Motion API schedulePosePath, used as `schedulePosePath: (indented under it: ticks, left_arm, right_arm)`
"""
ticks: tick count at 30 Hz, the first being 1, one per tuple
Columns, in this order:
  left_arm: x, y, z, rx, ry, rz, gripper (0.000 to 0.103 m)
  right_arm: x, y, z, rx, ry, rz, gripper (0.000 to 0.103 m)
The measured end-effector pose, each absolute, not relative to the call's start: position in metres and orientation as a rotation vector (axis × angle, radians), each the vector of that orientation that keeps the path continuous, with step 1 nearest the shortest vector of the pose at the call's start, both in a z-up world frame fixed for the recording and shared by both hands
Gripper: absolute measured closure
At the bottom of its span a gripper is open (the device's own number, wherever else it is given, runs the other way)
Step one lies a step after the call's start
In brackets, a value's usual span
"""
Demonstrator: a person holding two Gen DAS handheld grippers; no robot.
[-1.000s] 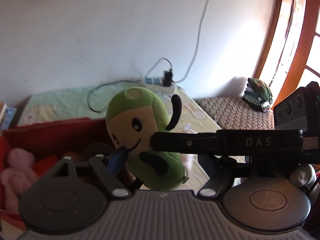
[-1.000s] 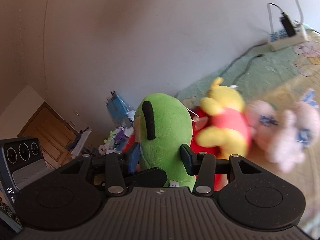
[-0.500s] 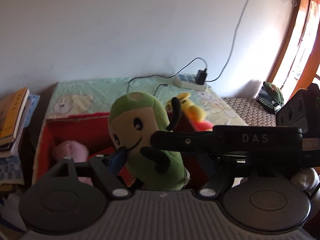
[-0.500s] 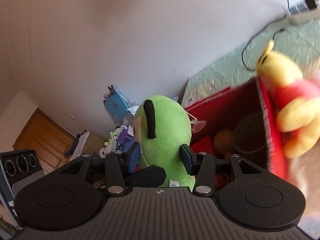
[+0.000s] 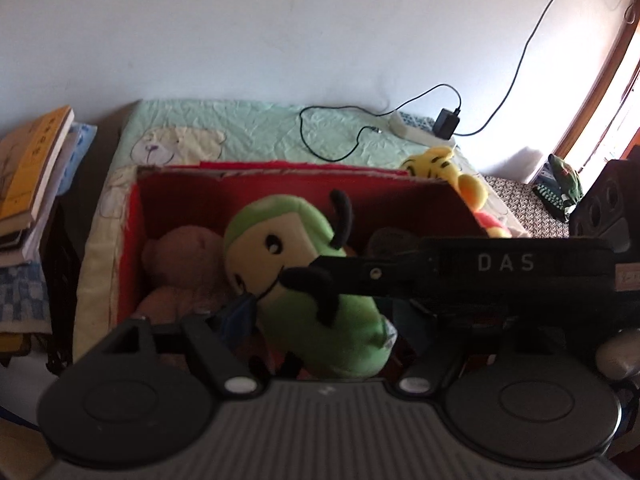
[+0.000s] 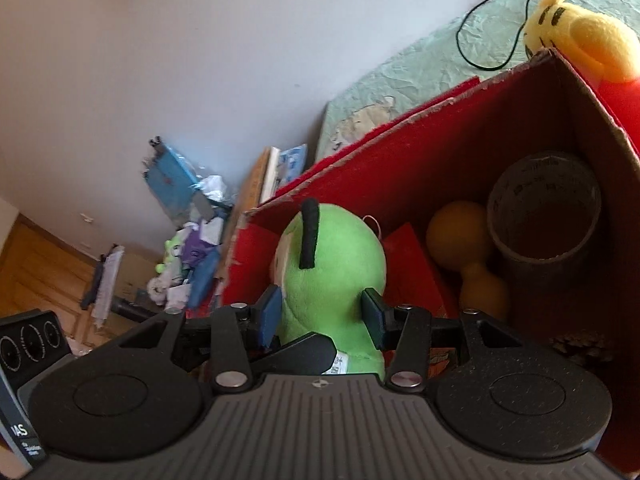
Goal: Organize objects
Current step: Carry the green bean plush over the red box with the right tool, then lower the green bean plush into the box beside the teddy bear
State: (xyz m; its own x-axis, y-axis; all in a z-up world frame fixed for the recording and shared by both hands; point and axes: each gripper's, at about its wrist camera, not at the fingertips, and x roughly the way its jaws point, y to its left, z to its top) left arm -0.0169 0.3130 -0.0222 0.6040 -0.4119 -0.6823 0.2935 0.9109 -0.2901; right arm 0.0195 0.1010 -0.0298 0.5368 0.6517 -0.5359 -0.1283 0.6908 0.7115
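Note:
A green plush toy with a cream face and black arms is held over the open red box. My right gripper is shut on the green plush, pads pressing both its sides. My left gripper also has the plush between its jaws; its left pad touches the toy, and its right finger is hidden behind the right gripper's black body. The red box holds a pink plush, a yellow dumbbell toy and a dark cylinder.
A yellow bear plush lies on the pale green bedcover beside the box's right wall; it also shows in the right wrist view. A power strip with cable lies near the wall. Books are stacked at left.
Both grippers have carried the green plush leftward and down over the red box. The box interior has come fully into view, and the yellow bear now lies outside its right wall.

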Motion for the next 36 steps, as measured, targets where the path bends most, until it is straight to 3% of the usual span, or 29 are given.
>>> schedulePosePath:
  ticks: [12,16,24,36]
  left_arm:
    - [-0.011,0.313,-0.038,-0.094,0.899,-0.376,0.021]
    - [-0.008,0.312,-0.041,-0.089,0.923,-0.361,0.021]
    - [-0.004,0.304,-0.044,-0.038,0.939,-0.324,0.019]
    - [0.000,0.297,-0.045,0.002,0.953,-0.284,0.016]
  right_arm:
    - [0.013,0.092,-0.030,0.617,0.938,0.466,0.055]
    - [0.013,0.091,-0.037,0.635,0.970,0.469,0.062]
    - [0.015,0.095,-0.041,0.621,0.968,0.468,0.063]
    - [0.024,0.096,-0.050,0.618,0.957,0.486,0.060]
